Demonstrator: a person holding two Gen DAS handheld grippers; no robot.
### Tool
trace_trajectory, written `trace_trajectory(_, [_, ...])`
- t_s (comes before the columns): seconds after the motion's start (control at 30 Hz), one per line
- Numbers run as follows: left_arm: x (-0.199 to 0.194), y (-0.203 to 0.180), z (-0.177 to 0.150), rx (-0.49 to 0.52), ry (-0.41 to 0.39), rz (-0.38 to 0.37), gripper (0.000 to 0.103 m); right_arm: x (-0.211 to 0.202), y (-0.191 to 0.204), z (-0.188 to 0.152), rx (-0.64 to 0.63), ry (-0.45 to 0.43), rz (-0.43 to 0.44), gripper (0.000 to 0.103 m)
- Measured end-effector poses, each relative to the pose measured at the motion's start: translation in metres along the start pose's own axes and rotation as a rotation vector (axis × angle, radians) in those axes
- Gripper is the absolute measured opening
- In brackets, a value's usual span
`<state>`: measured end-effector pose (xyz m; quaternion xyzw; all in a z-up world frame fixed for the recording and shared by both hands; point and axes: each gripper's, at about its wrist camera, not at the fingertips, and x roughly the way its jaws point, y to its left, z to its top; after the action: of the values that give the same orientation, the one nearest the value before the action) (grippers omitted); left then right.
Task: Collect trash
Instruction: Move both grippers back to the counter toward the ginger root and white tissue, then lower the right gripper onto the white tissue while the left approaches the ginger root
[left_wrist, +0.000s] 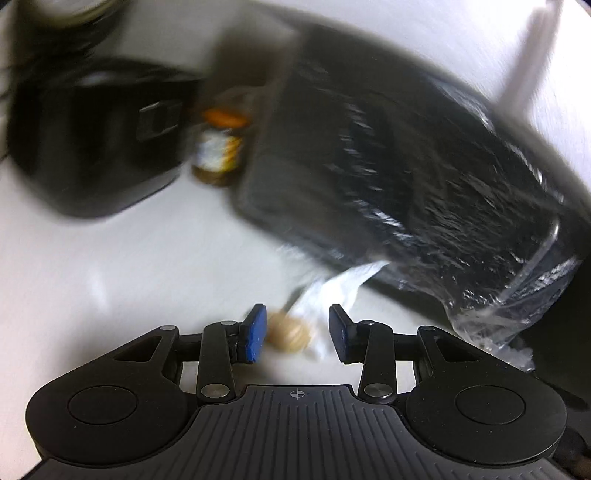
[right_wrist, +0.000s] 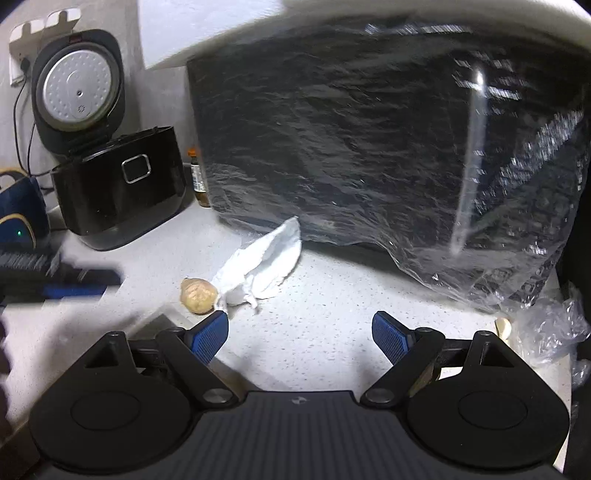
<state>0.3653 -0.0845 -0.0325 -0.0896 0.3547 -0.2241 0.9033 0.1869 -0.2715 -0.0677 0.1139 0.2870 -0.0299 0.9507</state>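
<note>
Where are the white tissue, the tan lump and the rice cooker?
white tissue (right_wrist: 264, 258), right wrist view, middle of the crumpled sheet.
tan lump (right_wrist: 197, 290), right wrist view, its rounded top.
rice cooker (right_wrist: 118, 192), right wrist view, front wall.

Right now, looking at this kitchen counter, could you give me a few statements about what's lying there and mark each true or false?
1. The rice cooker has its lid up. True.
2. The crumpled white tissue lies inside the cooker. False: it lies on the counter, beside a small tan lump.
3. The right gripper clamps the tissue. False: nothing is between its open jaws.
4. A small orange-capped bottle stands between the cooker and the plastic-covered black box. True.
</note>
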Motion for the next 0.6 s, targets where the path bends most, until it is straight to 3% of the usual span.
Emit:
trace_trajectory(0.23, [0.062, -0.041, -0.008, 0.303, 0.051, 0.092, 0.042, 0.005, -0.013, -0.005, 0.011, 0.01, 0.008, 0.086])
trace_trajectory(0.43, [0.071, -0.03, -0.016, 0.381, 0.09, 0.164, 0.045, 0.015, -0.025, -0.004, 0.066, 0.016, -0.014, 0.086])
trace_trajectory(0.6, [0.067, -0.009, -0.009, 0.361, 0.09, 0.114, 0.06, 0.028, -0.022, 0.0, 0.072, 0.027, -0.007, 0.086])
